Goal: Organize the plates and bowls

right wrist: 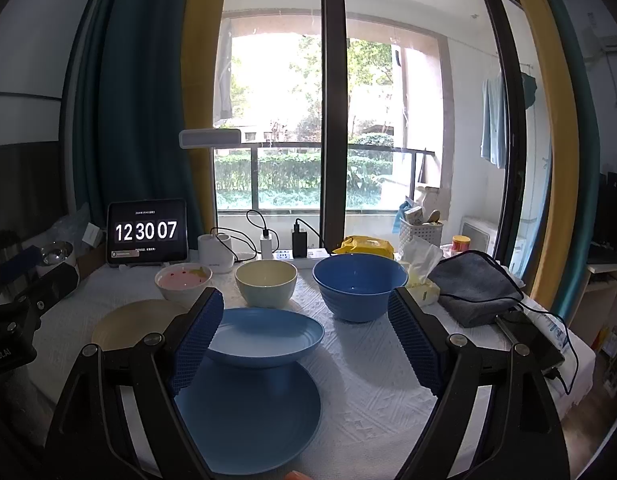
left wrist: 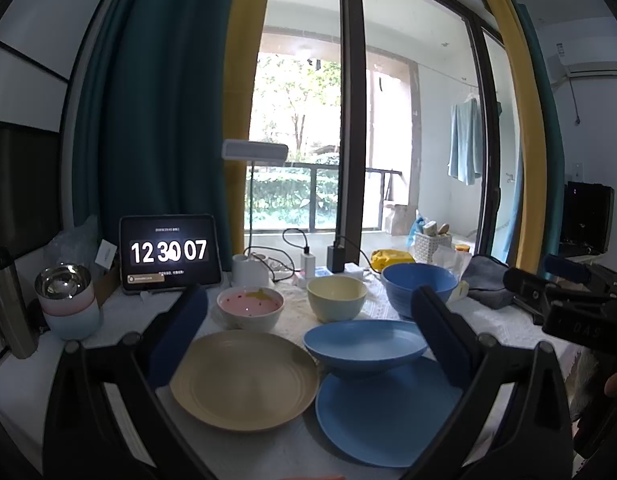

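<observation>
From your left wrist view, your left gripper [left wrist: 308, 320] stands wide open and holds nothing; its right finger [left wrist: 440, 332] covers the right edge of the deep blue plate [left wrist: 364, 344], which sits on the flat blue plate [left wrist: 388, 412] and hides that plate's far rim. The beige plate [left wrist: 244, 380] lies just beside them on the left, its left edge behind the other finger. Behind stand the pink bowl [left wrist: 250, 306], the yellow bowl [left wrist: 336, 296] and the big blue bowl [left wrist: 418, 286], partly hidden by the finger. Your right gripper [left wrist: 564, 292] shows only as a dark side-on body at the frame's right edge. From your right wrist view, your right gripper [right wrist: 304, 332] is also spread open and empty. Its left finger [right wrist: 196, 340] hides much of the beige plate [right wrist: 136, 324] and the near left of the deep blue plate [right wrist: 268, 336]. The tablet [right wrist: 147, 236] reads 12 30 07; its smaller print is illegible.
</observation>
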